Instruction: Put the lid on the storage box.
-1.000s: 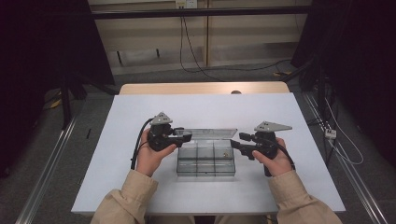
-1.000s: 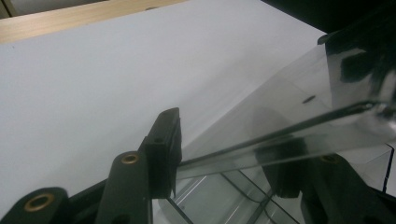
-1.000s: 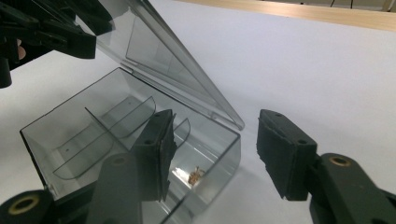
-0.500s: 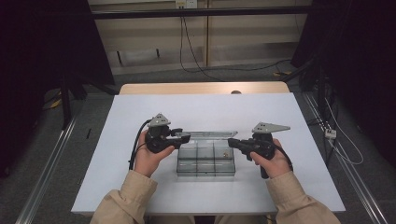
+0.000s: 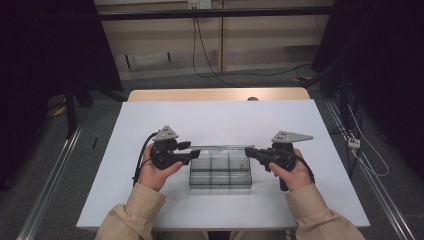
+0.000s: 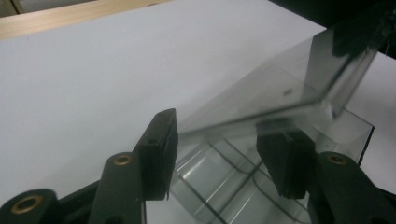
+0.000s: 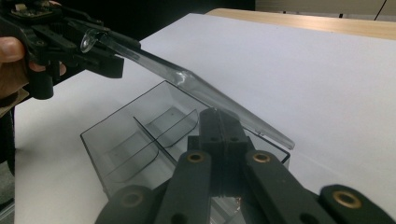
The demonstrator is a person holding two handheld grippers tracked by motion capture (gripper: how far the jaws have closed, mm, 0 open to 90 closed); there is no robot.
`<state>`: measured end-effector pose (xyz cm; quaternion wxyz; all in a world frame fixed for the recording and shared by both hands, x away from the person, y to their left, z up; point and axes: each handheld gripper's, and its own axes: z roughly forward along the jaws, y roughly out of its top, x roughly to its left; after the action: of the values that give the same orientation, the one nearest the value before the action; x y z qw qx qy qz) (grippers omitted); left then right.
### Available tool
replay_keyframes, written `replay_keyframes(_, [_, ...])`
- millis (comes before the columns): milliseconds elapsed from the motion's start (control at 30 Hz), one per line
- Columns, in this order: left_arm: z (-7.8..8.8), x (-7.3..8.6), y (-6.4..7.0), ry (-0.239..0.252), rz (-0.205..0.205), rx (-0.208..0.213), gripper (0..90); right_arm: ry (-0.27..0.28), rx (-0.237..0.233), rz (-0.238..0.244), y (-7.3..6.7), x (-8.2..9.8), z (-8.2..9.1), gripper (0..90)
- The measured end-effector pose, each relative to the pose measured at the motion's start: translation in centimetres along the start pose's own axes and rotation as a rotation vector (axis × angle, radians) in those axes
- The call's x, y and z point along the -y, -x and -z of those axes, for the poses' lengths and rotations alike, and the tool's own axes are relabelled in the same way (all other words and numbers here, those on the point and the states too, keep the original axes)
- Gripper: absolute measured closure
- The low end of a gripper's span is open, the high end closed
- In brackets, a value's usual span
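Note:
A smoky clear compartment box (image 5: 220, 172) sits on the white table (image 5: 215, 115) between my hands. Its hinged lid (image 5: 220, 149) is tilted up. My left gripper (image 5: 192, 152) is at the box's left end. In the left gripper view the lid (image 6: 280, 88) lies across and between the spread jaws of the left gripper (image 6: 223, 122); the jaws have just been opening and no pad presses on it. My right gripper (image 5: 250, 151) is at the box's right end. In the right gripper view the right gripper (image 7: 219, 114) is shut over the box (image 7: 135, 140), under the lid (image 7: 210, 93).
A small yellowish item (image 5: 241, 164) lies in a right-hand compartment of the box. A wooden strip (image 5: 215, 95) borders the table's far edge. Dark stands and cables surround the table on the floor.
The right gripper's jaws have closed together. Both hands have stayed about where they were, and the lid is still raised.

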<state>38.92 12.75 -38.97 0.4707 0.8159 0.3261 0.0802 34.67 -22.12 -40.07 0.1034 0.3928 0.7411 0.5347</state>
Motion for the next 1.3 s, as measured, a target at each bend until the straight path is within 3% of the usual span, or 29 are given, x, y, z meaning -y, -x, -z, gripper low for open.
replay_keyframes(167, [0.7,0.2,-0.1,0.003,0.007,-0.004,49.5,0.001,0.003,0.005,0.0,0.0,0.1,90.0])
replay_keyframes(367, [1.9,0.7,0.0,-0.007,0.036,0.029,56.7,0.002,0.006,0.017,-0.2,0.2,0.1,90.0])
replay_keyframes(500, [2.3,1.1,0.0,-0.011,0.055,0.05,66.3,0.003,0.011,0.023,-0.3,0.3,0.3,90.0])
replay_keyframes(833, [2.2,1.0,0.6,-0.007,0.054,0.108,88.0,-0.008,0.008,0.042,-0.9,0.8,0.7,90.0])
replay_keyframes(1067, [2.2,1.4,0.8,-0.026,0.049,0.129,90.0,-0.023,0.004,0.057,-1.3,1.4,0.9,90.0])
replay_keyframes(1300, [2.2,1.8,1.0,-0.036,0.04,0.125,90.0,-0.033,0.0,0.054,-1.4,1.9,1.1,90.0])
